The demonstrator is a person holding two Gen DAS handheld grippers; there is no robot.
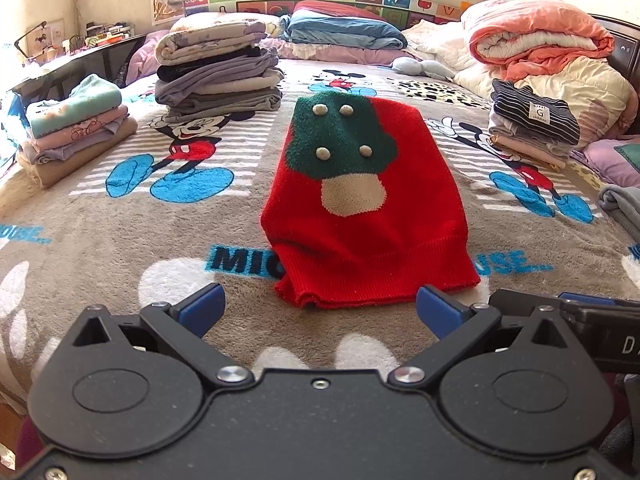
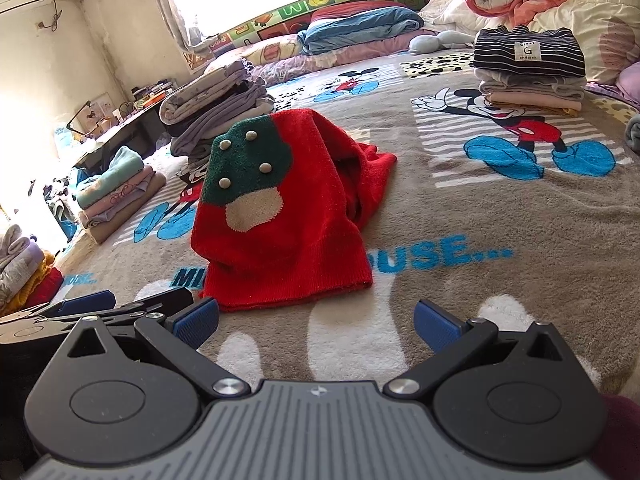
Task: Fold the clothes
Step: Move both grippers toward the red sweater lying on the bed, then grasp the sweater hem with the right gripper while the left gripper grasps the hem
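A red knitted sweater (image 1: 368, 216) with a green and cream mushroom design lies folded narrow on the bed blanket (image 1: 120, 240), its ribbed hem nearest me. In the right wrist view the red sweater (image 2: 288, 216) shows a sleeve bunched up on its right side. My left gripper (image 1: 320, 312) stands open just short of the hem, nothing between its blue fingertips. My right gripper (image 2: 316, 322) is open too, over bare blanket to the right of the hem. The left gripper (image 2: 92, 304) shows at the lower left of the right wrist view.
Folded stacks stand around the bed: a tall pile (image 1: 218, 72) at the back left, a small pile (image 1: 76, 128) at the far left, a striped-topped pile (image 1: 534, 120) at the right. Quilts (image 1: 536, 40) and pillows (image 1: 344, 28) line the head of the bed.
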